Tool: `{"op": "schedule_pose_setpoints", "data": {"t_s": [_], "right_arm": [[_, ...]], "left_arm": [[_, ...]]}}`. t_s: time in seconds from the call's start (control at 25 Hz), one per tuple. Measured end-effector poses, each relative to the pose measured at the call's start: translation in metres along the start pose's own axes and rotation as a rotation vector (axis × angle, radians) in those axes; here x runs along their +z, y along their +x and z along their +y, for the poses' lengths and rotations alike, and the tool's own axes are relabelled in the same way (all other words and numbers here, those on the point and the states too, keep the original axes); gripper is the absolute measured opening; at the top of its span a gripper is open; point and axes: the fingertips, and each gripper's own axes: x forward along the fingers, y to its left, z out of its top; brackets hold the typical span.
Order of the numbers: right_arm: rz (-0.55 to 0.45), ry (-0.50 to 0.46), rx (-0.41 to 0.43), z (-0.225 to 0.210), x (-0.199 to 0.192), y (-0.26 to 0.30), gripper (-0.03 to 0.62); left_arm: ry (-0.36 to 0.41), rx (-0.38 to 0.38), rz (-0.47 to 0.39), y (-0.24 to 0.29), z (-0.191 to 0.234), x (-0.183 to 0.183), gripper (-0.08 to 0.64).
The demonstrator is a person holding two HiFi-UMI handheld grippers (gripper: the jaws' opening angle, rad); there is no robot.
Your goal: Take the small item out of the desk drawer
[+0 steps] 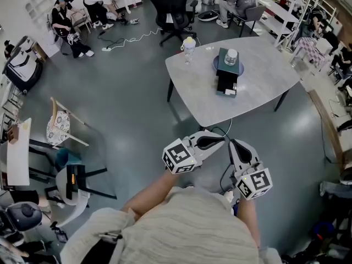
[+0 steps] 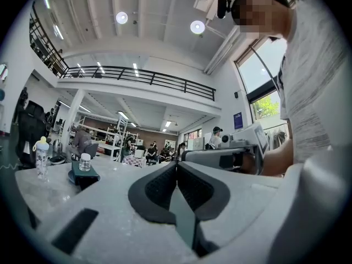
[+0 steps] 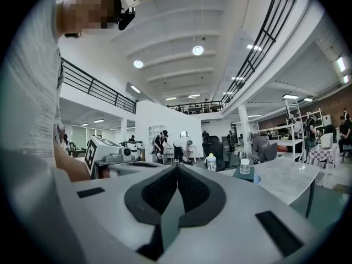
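A small dark green drawer unit [image 1: 226,73] stands on the grey table [image 1: 264,87], on a blue plate. A clear jar [image 1: 231,55] sits on top of it. Its low front part [image 1: 227,89] sticks out toward me with a pale bit on it; I cannot make out the small item. Both grippers hang close to my chest, well short of the table. My left gripper [image 1: 216,141] and right gripper [image 1: 233,144] are shut and empty, tips near each other. The left gripper view shows its shut jaws [image 2: 176,163] and the unit [image 2: 84,175] far off; the right gripper view shows the same of its jaws [image 3: 177,165] and the unit [image 3: 245,175].
A baby bottle [image 1: 188,47] stands at the table's far left edge. A black office chair [image 1: 173,12] is behind the table. Wooden chairs and a stool [image 1: 66,142] stand at my left. People sit at the room's far edges. Grey floor lies between me and the table.
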Motion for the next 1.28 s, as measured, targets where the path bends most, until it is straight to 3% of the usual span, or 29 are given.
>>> {"op": "schedule_pose_setpoints", "data": {"t_s": [0.32,0.52,0.96,1.28], "right_arm": [[0.041,-0.006,0.03,0.002,-0.006,0.006,0.01],[0.029,0.037,0.048,-0.02,-0.013,0.008,0.009],[0.05,0.078,0.077,-0.112,-0.023,0.033,0.009],[0.038,0.091,0.12,-0.178,-0.013,0.047,0.009]], "left_arm": [[-0.022,-0.003,-0.017,0.009,0.002,0.001,0.017],[-0.04,-0.01,-0.007,0.028,0.012,-0.007,0.017],[-0.084,0.025,0.054,0.103,0.071,-0.02,0.017],[-0.035,0.027,0.086,0.159,0.109,-0.014,0.017]]}}
